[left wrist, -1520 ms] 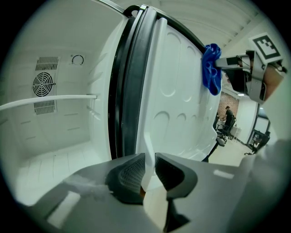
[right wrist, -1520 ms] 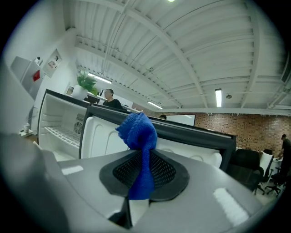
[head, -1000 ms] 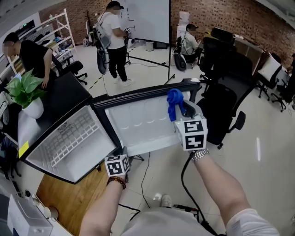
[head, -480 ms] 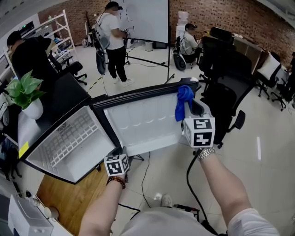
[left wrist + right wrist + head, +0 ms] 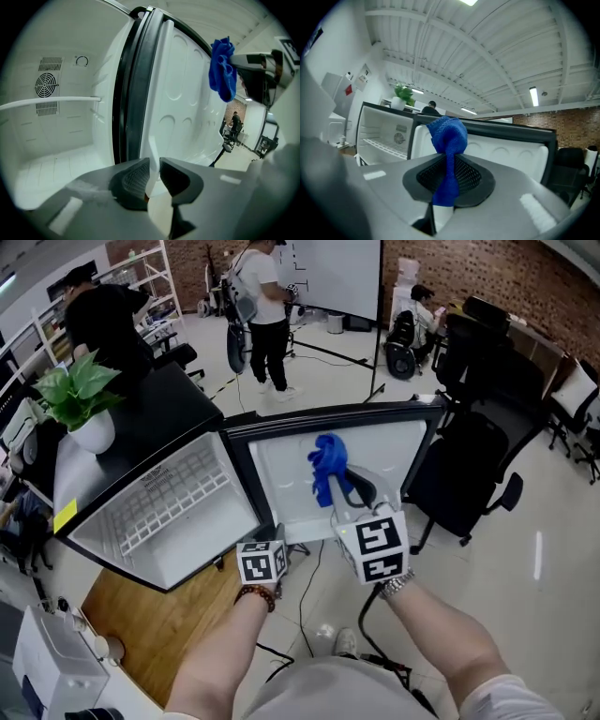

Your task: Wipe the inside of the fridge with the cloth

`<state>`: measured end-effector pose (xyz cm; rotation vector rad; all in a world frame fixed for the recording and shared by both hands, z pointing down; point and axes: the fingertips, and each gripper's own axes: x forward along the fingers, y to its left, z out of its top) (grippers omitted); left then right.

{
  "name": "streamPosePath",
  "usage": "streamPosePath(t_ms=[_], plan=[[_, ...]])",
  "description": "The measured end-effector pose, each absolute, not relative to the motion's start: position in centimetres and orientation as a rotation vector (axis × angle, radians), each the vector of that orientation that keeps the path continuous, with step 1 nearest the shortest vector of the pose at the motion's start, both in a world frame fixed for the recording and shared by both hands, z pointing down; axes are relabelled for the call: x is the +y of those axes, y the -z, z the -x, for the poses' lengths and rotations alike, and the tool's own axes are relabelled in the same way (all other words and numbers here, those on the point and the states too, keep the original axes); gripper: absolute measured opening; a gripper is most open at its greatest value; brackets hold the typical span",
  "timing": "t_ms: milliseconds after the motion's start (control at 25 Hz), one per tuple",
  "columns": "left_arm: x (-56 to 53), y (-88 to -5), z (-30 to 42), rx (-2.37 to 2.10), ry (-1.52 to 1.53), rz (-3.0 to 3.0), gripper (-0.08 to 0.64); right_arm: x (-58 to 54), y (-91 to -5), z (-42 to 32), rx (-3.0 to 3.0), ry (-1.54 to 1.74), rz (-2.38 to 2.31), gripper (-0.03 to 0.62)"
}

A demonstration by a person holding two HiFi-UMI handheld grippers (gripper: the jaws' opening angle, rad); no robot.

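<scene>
Brick-walled open office. White black-trimmed mini fridge [image 5: 173, 554] stands open. Left gripper [image 5: 153, 169] pinches the bottom edge of its white door [image 5: 281, 474]. Right gripper [image 5: 343, 500] clamps the blue microfibre cloth [image 5: 326, 461] at the door's inner face. Wiping step, I'd say; next, press the cloth flat and sweep.

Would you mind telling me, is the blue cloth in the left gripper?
No, the blue cloth is pinched in the right gripper; the left gripper clamps the fridge door.
</scene>
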<state>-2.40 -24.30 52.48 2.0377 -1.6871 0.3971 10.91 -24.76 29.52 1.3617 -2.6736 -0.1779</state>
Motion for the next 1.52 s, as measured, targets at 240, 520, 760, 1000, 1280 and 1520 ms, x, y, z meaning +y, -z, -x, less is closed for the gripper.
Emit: streamPosePath(t_ms=[240,520,760,1000,1280,1520], plan=[[-24.4,-52.4,2.3,-1.634,-0.37,-2.071,0.08,-22.4,-32.3,-1.7,-2.752,0.133,-1.119,0.049],[-24.0,-52.9,2.3,-1.582,-0.334,-2.094,0.075,-21.9,-34.5,3.4,-2.767,0.136,-0.944,0.049],[-24.0,-52.9,2.3,-1.578,-0.312,-2.103,0.077,-23.3,-36.4,4.7,-2.725,0.118,-0.947,0.049],[-24.0,-52.9,2.3,-1.584,-0.303,-2.101,0.077,-23.6,-36.9,4.0,-2.714,0.128,-1.006,0.049],[-24.0,-52.7,2.4,-1.608,-0.294,-2.092,0.074,-24.1,-37.4,1.9,-2.711,0.109,-1.059,0.049],[-24.1,-52.6,2.5,-1.633,-0.289,-2.089,0.072,-25.1,-38.2,0.6,-2.689,0.071,-1.093,0.049]])
